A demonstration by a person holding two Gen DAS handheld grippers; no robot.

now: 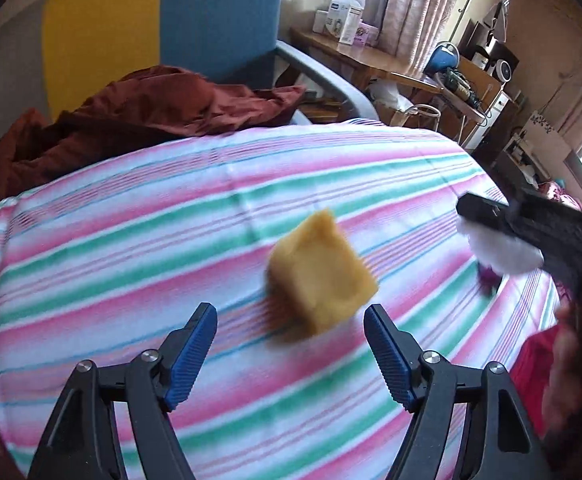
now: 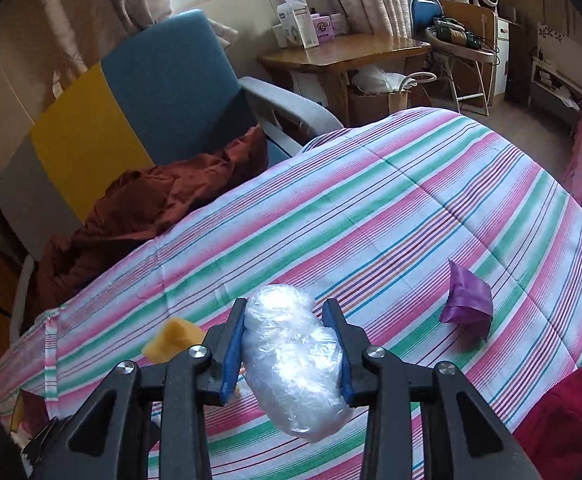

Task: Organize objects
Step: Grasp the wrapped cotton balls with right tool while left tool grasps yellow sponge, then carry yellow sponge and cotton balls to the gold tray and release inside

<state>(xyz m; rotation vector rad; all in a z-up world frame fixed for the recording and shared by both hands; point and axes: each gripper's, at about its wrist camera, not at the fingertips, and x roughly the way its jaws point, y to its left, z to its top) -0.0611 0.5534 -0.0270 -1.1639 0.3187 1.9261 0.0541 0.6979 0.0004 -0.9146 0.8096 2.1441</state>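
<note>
1. The left gripper [image 1: 290, 316] hovers over the striped bedcover [image 1: 131, 216], jaws apart with nothing between them.
2. A yellow sponge block [image 1: 319, 274] lies on the cover just ahead of those blue pads [image 1: 189, 356].
3. The right gripper [image 2: 287, 312] pinches a clear plastic-wrapped bundle [image 2: 291, 360].
4. A purple folded packet [image 2: 467, 300] rests on the cover to the right, apart from the bundle.

A bed [image 2: 371, 200] with a pink, green and white striped cover carries the things. On it lie a yellow sponge block [image 1: 321, 274] and a purple folded wrapper [image 2: 467, 300], well apart.
</note>
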